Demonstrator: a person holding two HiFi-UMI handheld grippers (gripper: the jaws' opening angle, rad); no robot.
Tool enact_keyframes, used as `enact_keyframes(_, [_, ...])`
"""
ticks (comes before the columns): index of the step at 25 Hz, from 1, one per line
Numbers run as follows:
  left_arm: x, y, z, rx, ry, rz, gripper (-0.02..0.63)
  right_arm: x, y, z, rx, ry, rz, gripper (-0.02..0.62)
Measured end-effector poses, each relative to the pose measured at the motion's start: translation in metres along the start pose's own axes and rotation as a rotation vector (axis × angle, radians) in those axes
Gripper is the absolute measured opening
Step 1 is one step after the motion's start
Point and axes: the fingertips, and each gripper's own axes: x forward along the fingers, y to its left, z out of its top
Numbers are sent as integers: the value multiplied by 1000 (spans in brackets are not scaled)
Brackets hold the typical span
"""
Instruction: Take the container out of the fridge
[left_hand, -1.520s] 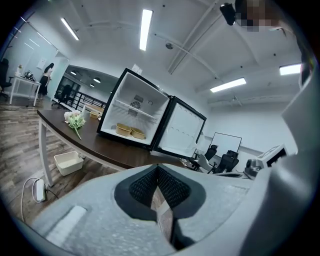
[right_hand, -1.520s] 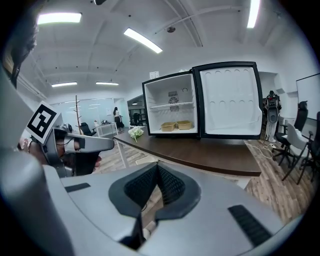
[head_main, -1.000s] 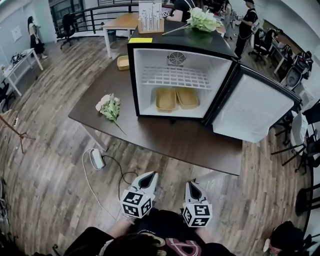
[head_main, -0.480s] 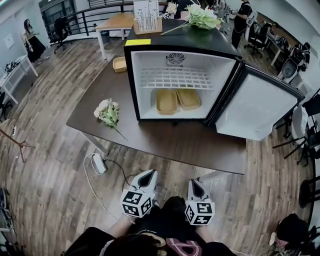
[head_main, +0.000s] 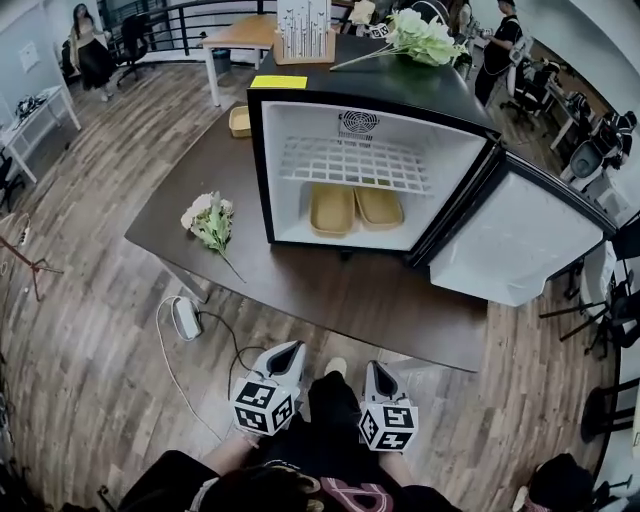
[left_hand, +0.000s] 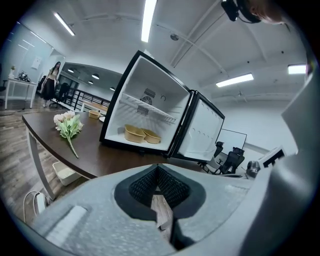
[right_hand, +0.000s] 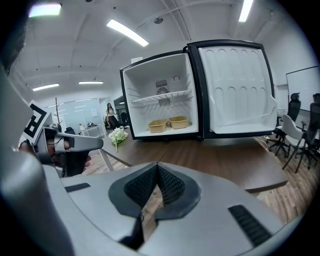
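A black mini fridge (head_main: 262, 150) stands on a dark table (head_main: 330, 290) with its door (head_main: 520, 235) swung open to the right. Two tan containers lie side by side on the fridge floor, the left container (head_main: 331, 209) (left_hand: 133, 133) (right_hand: 157, 125) and the right container (head_main: 379, 207) (left_hand: 152, 136) (right_hand: 178, 121). My left gripper (head_main: 288, 350) (left_hand: 157, 167) and right gripper (head_main: 376, 368) (right_hand: 157, 167) hang low before the table's front edge, well short of the fridge. Both are shut with nothing between their pads.
A wire shelf (head_main: 350, 160) spans the fridge above the containers. A bunch of flowers (head_main: 210, 222) lies on the table left of the fridge, and another tan container (head_main: 239, 121) sits behind it. A power strip (head_main: 186, 318) with its cable lies on the floor. People stand far back.
Both grippers have drifted a little toward the table along with the person, and the fridge looks slightly nearer. The jaws stayed shut.
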Motion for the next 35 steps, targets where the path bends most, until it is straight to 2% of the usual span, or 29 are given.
enact_keyframes(8, [53, 21, 28, -34, -26, 90, 8, 60, -38, 43, -25, 6, 62, 9])
enact_keyframes(14, [95, 36, 49, -29, -39, 164, 8, 105, -56, 61, -47, 35, 127, 9])
enact_keyframes(20, [132, 37, 70, -49, -54, 195, 8, 136, -78, 89, -69, 30, 170, 9])
enact_keyframes(25, [153, 45, 74, -85, -53, 234, 8, 149, -93, 101, -80, 28, 184, 9])
enact_keyframes(29, [160, 63, 94, -96, -105, 291, 8, 150, -98, 97, -75, 45, 176, 9])
enact_keyframes(35, [181, 84, 118, -87, -112, 309, 13, 155, -99, 97, -56, 57, 156, 9])
